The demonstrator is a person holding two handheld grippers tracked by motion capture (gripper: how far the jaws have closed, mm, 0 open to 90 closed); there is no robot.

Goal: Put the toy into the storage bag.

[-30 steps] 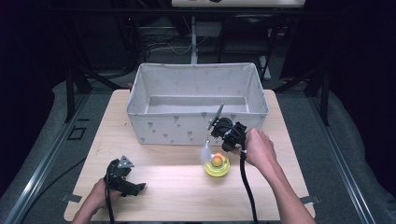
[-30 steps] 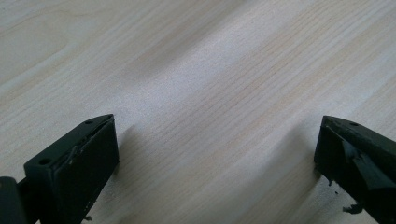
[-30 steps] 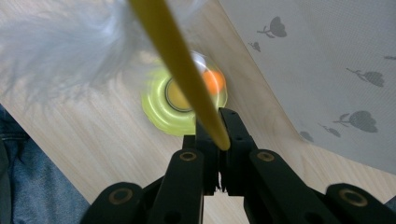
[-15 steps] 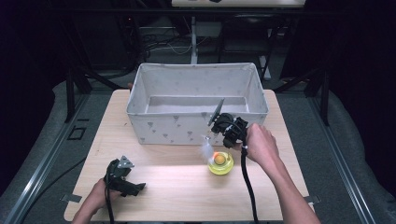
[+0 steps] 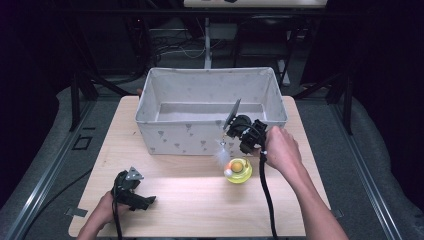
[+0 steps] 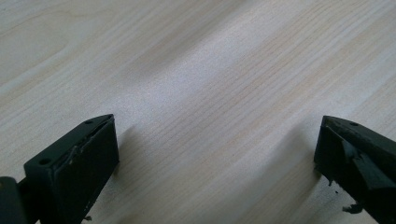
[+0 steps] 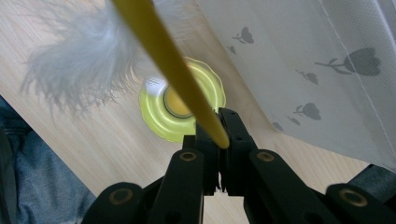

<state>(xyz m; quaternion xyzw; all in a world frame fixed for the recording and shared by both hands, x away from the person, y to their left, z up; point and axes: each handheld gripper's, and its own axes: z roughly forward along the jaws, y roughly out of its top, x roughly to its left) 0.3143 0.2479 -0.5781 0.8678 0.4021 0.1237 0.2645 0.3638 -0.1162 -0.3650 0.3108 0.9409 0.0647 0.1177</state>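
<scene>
A round yellow dish (image 5: 239, 170) with an orange ball in its middle sits on the wooden table (image 5: 190, 200), just in front of the fabric box (image 5: 206, 107). In the right gripper view the dish (image 7: 159, 116) lies below a thin yellow stick (image 7: 163, 51), and a white feather (image 7: 74, 60) hangs beside the stick. My right gripper (image 7: 219, 140) is shut on the stick's end. From above, it (image 5: 235, 134) hovers over the dish by the box's front wall, feather (image 5: 220, 156) dangling. My left gripper (image 5: 134, 194) rests open near the table's front left, its jaws (image 6: 215, 154) wide apart over bare wood.
The grey-white fabric box with a small flower print stands at the back middle of the table; its front wall (image 7: 317, 70) is close beside the right gripper. Dark frame legs and cables stand on the floor behind the table. A person's blue-clad leg (image 7: 32, 186) shows below the table edge.
The right gripper has risen and drawn back toward the box with the stick, lifting the feather. The yellow dish has shifted slightly right. The left gripper has stayed put.
</scene>
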